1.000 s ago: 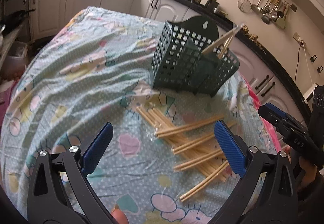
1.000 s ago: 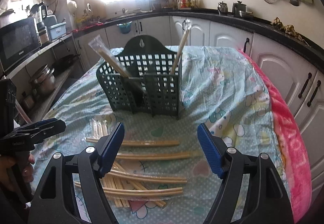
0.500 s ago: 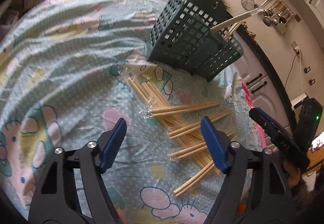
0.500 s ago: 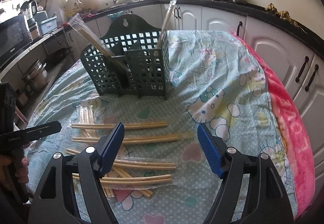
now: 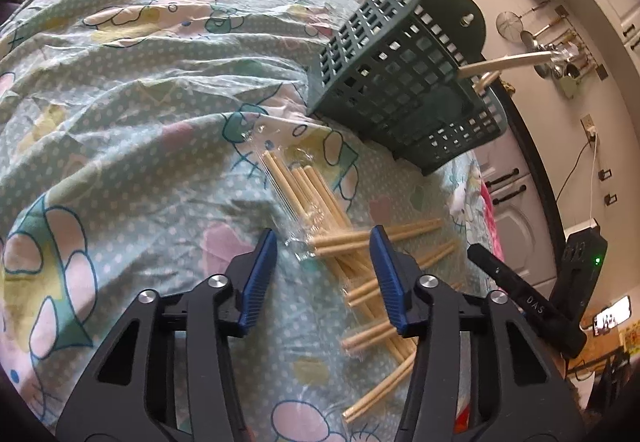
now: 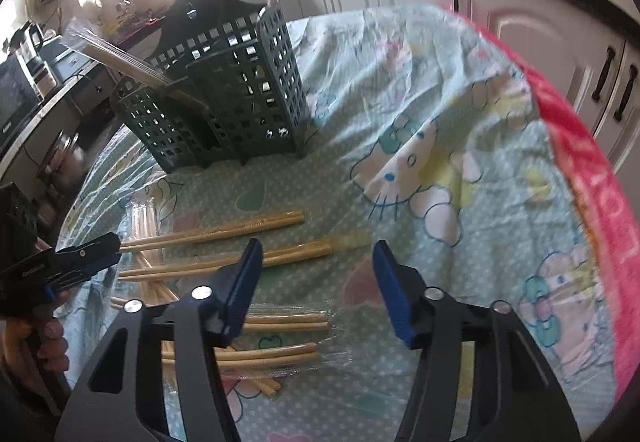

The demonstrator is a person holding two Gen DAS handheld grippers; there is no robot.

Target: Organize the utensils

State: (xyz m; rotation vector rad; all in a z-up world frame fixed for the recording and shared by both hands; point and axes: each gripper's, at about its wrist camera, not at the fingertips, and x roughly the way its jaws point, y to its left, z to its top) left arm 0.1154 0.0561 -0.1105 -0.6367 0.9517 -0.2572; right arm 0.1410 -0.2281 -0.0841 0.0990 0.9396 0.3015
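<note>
big cartoon-print tablecloth (image 5: 120, 90) covers the whole table, probably to keep the wood off the bare top; the green slotted caddy (image 5: 400, 90) stands at the far side with a few wrapped pairs already upright in it; the loose chopsticks (image 6: 224, 232) lie scattered near, in front of it; left gripper (image 5: 323, 260) has been narrowing around a wrapped pair, pads not touching yet; right gripper (image 6: 316, 278) also closing, half-wide, over another pair

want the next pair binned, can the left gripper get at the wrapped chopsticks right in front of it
Probably yes: the left gripper hovers over the wrapped chopsticks, fingers just closing with nothing gripped. The right gripper sits off to the side, not blocking.
</note>
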